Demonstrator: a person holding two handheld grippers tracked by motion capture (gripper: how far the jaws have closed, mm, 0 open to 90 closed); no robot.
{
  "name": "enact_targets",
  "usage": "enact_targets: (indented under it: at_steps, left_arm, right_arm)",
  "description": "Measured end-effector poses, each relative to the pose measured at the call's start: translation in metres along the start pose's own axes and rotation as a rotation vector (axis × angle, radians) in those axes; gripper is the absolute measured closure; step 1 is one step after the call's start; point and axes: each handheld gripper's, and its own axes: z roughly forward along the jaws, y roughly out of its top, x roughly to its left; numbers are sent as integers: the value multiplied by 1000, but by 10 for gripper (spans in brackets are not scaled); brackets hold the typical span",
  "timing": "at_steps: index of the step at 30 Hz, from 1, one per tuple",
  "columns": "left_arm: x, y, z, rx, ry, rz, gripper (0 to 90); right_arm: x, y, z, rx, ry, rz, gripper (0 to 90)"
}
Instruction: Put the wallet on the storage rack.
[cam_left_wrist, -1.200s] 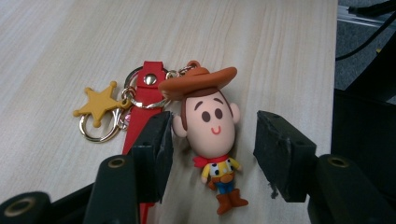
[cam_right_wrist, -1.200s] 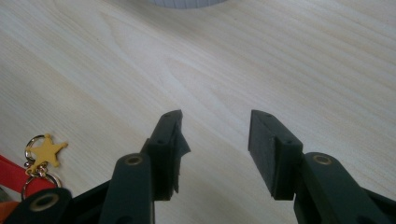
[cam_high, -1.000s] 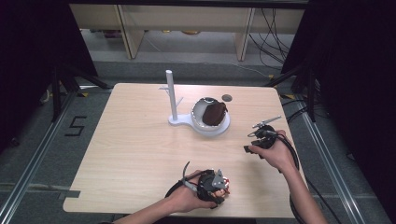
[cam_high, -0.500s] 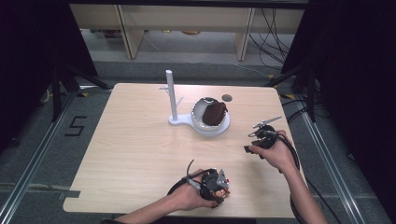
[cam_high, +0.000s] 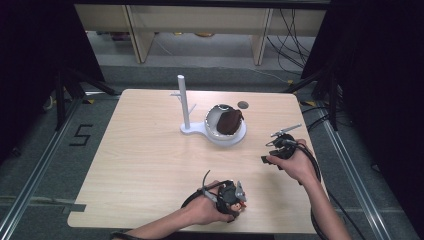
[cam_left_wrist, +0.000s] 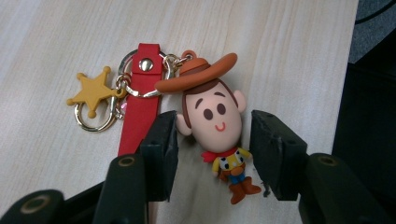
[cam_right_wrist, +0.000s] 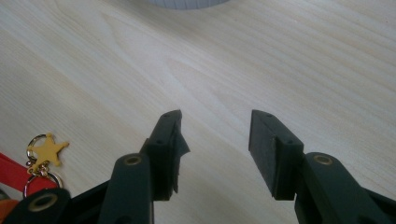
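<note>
Closing in on a cowboy figure keychain (cam_left_wrist: 217, 135), the left gripper (cam_left_wrist: 212, 140) has its jaws on either side of the doll's head at the near edge of the table (cam_high: 140, 150). The jaws have just been narrowing; one pad looks to be at the doll's ear, the other stands a little off the far cheek, so I'd say the grasp is not made yet. The red strap (cam_left_wrist: 140, 107) and the yellow star charm (cam_left_wrist: 92, 91) lie flat beside the doll, hooked to the gold rings.

The right gripper (cam_right_wrist: 215, 149) hovers half open over bare wood, holding nothing, near the white bowl (cam_high: 216, 131) with something dark brown in it, hard to name from here, joined to a white stand (cam_high: 184, 105).

This is the pick-up step. Next, the jaws need to finish shutting on the head before any lift, and the trailing strap and rings will drag.

Against the earlier high view, the hands sit where they were; only the left jaws differ, narrower now.
</note>
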Motion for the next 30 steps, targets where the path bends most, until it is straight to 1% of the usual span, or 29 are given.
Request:
enact_targets:
  at_steps: [2, 6, 8, 9, 10, 11, 12, 13, 16, 19, 20, 21, 22, 23, 24, 25, 26, 27, 28, 29, 30]
  left_arm:
    - [-1, 1, 0, 3, 6, 11, 550]
    - [-5, 2, -1, 21, 15, 23, 559]
    - [-4, 1, -1, 19, 13, 20, 562]
    - [-5, 0, -1, 15, 7, 6, 563]
    - [-4, -1, -2, 12, 2, 5, 564]
    - [-3, -2, -2, 10, 2, 5, 564]
    - [-1, -3, -2, 5, 5, 13, 564]
    - [-1, -3, -3, 0, 11, 12, 565]
    - [1, -7, -6, -30, 23, 6, 566]
    - [2, -9, -12, -69, 32, -7, 567]
    - [2, -11, -16, -109, 37, -29, 567]
    - [3, -12, -18, -126, 36, -41, 567]
    - [5, -13, -21, -133, 48, -36, 567]
    - [8, -14, -25, -138, 51, -20, 567]
    - [10, -16, -28, -157, 58, -32, 568]
    - [11, -17, -31, -161, 62, -32, 568]
    - [14, -19, -35, -178, 63, -54, 568]
    - [15, -21, -37, -185, 62, -61, 568]
    - [19, -23, -42, -193, 63, -72, 568]
    - [22, -25, -46, -188, 67, -69, 568]
    - [24, -27, -49, -204, 75, -81, 568]
  right_arm:
    - [0, 0, 0, 1, 6, 0, 549]
    - [1, 1, 0, -1, 2, 1, 549]
    - [0, 1, 0, -8, 16, -16, 548]
    - [0, 0, 0, -7, 12, -12, 547]
    - [1, 0, -1, -2, 14, -4, 547]
    - [-1, 0, 0, -18, 17, -26, 547]
    - [-2, 0, 1, -5, 22, -9, 547]
    - [-2, -1, 1, -5, 23, -13, 546]
    - [-1, -2, 0, -6, 14, -1, 546]
    - [-2, -2, 1, -23, 12, -15, 546]
    - [-2, -3, 0, -19, 13, -5, 546]
    - [-3, -3, 0, -30, 14, -6, 546]
    - [-3, -3, 0, -28, 17, -7, 547]
    - [-3, -3, 0, -36, 11, -2, 546]
    - [-3, -4, -1, -38, 7, 3, 547]
    - [-4, -4, -1, -51, 12, -6, 546]
    - [-5, -4, -1, -54, 13, -7, 546]
    - [-4, -6, -3, -51, 10, 6, 546]
    - [-5, -6, -2, -68, 10, 4, 546]
    - [-5, -7, -2, -79, 4, 12, 547]
    - [-4, -8, -3, -75, 6, 17, 547]
